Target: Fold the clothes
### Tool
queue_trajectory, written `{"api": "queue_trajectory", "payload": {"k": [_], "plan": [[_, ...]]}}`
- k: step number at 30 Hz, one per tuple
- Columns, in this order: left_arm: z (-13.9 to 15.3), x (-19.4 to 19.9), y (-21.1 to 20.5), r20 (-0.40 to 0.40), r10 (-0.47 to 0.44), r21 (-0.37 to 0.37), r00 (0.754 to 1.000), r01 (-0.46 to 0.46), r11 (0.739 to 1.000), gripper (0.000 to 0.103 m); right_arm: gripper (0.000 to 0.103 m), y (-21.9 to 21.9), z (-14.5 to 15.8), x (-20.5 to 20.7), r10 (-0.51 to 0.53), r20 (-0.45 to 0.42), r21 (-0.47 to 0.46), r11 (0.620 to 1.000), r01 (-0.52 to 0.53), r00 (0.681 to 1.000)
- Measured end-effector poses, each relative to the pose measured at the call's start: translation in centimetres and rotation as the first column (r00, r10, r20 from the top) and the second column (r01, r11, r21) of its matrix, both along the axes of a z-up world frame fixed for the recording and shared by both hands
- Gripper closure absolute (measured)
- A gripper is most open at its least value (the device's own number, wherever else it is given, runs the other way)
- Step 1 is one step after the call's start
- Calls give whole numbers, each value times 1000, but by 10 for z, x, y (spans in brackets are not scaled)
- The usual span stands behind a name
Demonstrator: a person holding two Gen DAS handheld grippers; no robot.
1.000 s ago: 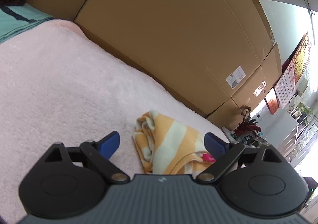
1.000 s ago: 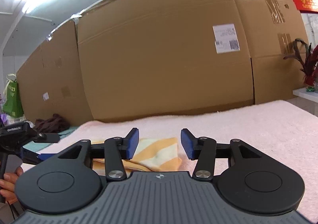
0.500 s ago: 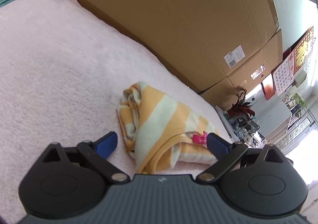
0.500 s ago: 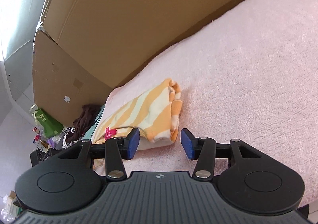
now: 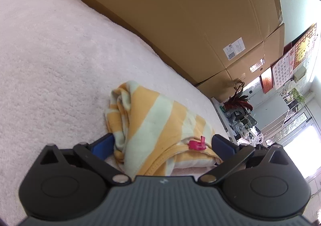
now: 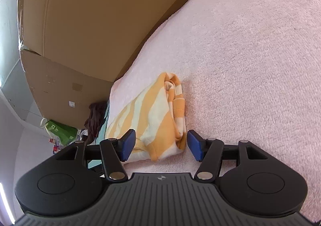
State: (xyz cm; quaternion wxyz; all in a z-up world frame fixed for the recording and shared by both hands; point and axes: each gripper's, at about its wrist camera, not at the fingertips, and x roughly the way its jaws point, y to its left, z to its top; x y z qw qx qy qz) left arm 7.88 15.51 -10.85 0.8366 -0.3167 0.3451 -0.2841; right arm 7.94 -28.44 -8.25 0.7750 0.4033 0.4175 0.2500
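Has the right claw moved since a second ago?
Yes. The right claw has dipped from facing the cardboard wall to the pink blanket, closing in on the striped garment; its jaws are opening around the near end.

- You have one folded garment (image 5: 160, 121), striped orange and cream, with one pink tag (image 5: 197, 143) on it.
- You have one pink fleece blanket (image 5: 50, 55) under it.
- You hold two grippers: one left gripper (image 5: 162, 144) and one right gripper (image 6: 160, 144), each with two blue pads.
- Count at least two large cardboard boxes (image 5: 170, 15) behind the blanket.
- One white label (image 5: 234, 48) shows on a box.
- One green bag (image 6: 60, 130) stands at the far end.
- One wall calendar (image 5: 282, 69) hangs beyond the boxes.
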Motion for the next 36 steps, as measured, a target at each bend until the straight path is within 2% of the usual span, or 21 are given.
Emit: {"api": "queue_trajectory", "payload": {"k": [7,11,15,17,20,25,29,31,34,36], "plan": [[-2,10,8,-30,-11,-57,999,9,998,1,42,12,1,21,32,6,-11,999,-32,999],[2,22,0,-70,-8,-5,998,8,1000,1,39,17,3,29,31,8,-18,999,-31,999],[1,20,-2,-50,-12,8,999,12,1000,1,38,21,4,24,57,49,-70,996,-53,997],[0,18,-1,-35,-15,3,999,15,1000,1,51,19,3,20,69,72,-89,994,-62,995],[-1,12,-2,-16,-14,9,1000,14,1000,1,63,10,-5,16,75,81,-70,995,-69,994],[-2,11,-8,4,18,7,1000,-18,1000,3,62,15,-4,11,79,135,-108,992,-64,988],[-2,6,-17,51,36,54,998,-38,998,3,62,16,-6,10,69,164,-112,992,-51,984],[-3,3,-19,67,61,59,996,-65,996,6,62,19,-6,10,64,178,-124,991,-42,982],[-5,1,-18,83,91,65,992,-97,993,17,62,22,-7,11,55,180,-124,992,-32,982],[-6,1,-15,81,110,63,991,-115,991,29,62,24,-7,11,46,188,-130,991,-22,981]]}}
